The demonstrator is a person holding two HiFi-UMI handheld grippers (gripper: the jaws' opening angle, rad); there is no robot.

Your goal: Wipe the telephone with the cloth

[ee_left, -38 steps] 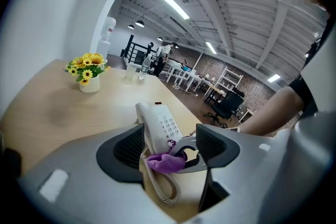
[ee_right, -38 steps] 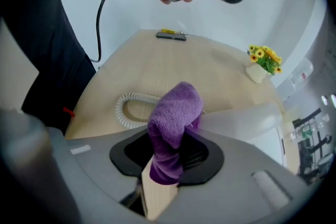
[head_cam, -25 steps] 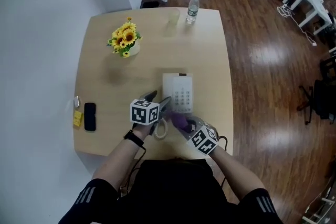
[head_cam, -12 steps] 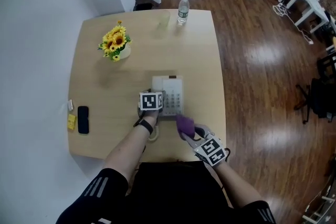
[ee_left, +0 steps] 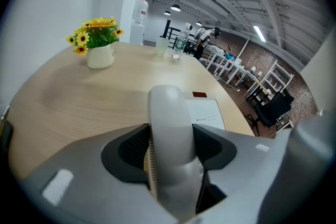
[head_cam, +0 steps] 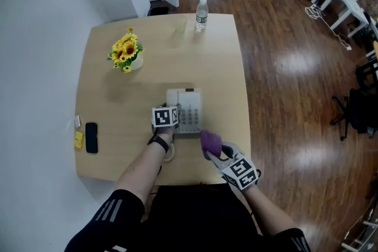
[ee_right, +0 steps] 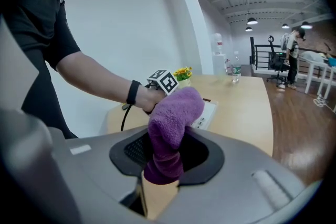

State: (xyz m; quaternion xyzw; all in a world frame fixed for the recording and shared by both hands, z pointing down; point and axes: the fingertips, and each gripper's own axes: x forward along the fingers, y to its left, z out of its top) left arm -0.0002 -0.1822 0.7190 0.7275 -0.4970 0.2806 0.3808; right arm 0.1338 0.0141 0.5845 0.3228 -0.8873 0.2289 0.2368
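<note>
The head view looks steeply down from above the person and takes in the whole light wooden table (head_cam: 118, 144) and the dark wooden floor (head_cam: 295, 97) around it. The left gripper view sits low and very near, behind the left gripper (ee_left: 168, 141), and faces along the white plastic telephone handset (ee_left: 168, 107) clamped in its jaws, towards the far end of the table. The right gripper view rides close behind the right gripper (ee_right: 165, 157), which grips the fluffy purple cloth (ee_right: 176, 107), and faces across the table to the white wall (ee_right: 126, 23). All three views share the small white pot of yellow sunflowers (head_cam: 126, 53) and the clear plastic water bottle (head_cam: 201, 13).
</note>
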